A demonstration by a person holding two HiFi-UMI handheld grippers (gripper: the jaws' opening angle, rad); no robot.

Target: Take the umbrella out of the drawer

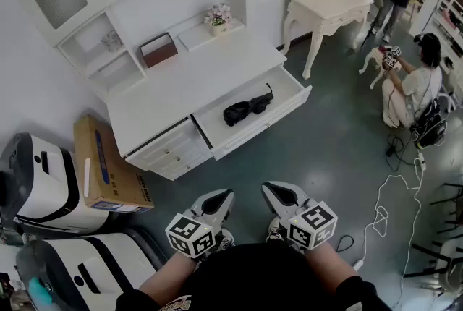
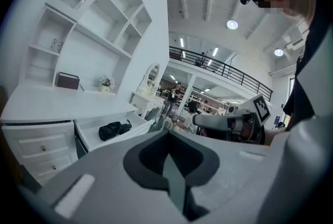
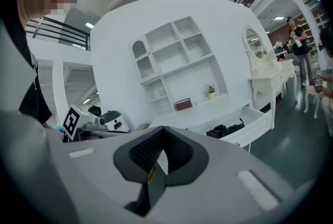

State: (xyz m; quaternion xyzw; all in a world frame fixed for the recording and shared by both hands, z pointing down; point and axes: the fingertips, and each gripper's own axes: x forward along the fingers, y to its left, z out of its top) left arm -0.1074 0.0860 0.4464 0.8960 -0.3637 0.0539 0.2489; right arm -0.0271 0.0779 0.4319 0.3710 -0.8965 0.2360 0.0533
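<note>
Looking down, the head view has the folded black umbrella [image 1: 248,108] in the open drawer [image 1: 293,101] at twelve o'clock from the left gripper [image 1: 226,195] and right gripper [image 1: 269,189]; print on the cardboard box [image 1: 108,172] at nine o'clock is too small to read. In the left gripper view its jaws are closed on nothing, with the umbrella at nine o'clock from their tip. In the right gripper view the jaws are closed and empty, and the yellow pad tag [image 3: 152,173] is illegible.
</note>
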